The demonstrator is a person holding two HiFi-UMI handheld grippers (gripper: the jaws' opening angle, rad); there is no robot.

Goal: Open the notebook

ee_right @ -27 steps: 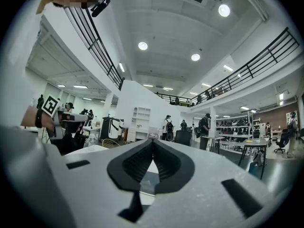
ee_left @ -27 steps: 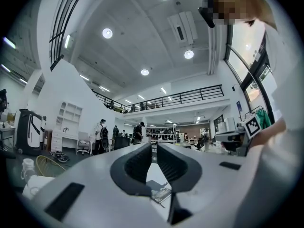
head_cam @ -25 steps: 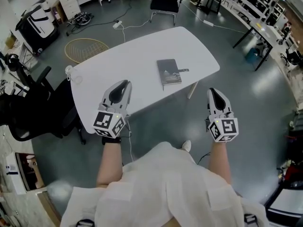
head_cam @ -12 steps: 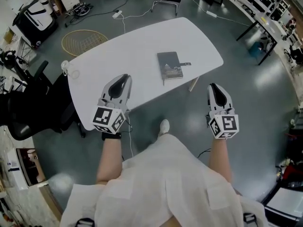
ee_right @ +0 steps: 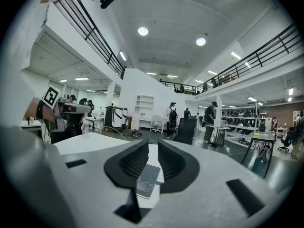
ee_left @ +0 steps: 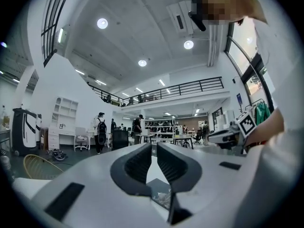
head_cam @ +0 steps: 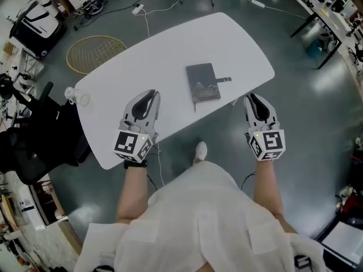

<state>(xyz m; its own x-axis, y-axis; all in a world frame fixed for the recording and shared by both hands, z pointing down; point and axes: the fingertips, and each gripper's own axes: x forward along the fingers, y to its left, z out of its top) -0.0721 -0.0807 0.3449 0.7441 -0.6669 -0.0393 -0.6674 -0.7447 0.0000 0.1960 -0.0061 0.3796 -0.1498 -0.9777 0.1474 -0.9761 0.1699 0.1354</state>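
A closed dark grey notebook (head_cam: 202,83) with a strap on its right side lies flat on the white table (head_cam: 170,50), near the front edge. My left gripper (head_cam: 148,97) hovers over the table's front edge, left of the notebook, its jaws a narrow gap apart and empty. The notebook (ee_left: 160,197) shows low through that gap in the left gripper view (ee_left: 154,148). My right gripper (head_cam: 254,100) hangs over the floor just off the table's right front edge; its jaws are opening, with nothing between them. In the right gripper view (ee_right: 153,148) the notebook (ee_right: 147,178) lies ahead, untouched.
A clear cup-like object (head_cam: 75,98) stands at the table's left corner. A black office chair (head_cam: 34,135) is left of the table, and a round wicker hoop (head_cam: 93,51) lies on the floor behind. More desks (head_cam: 326,13) stand at the upper right. The person's foot (head_cam: 199,149) is under the table edge.
Both grippers have come forward toward the table. The left now reaches over its front edge, and the right is level with the right front edge. The notebook has not moved.
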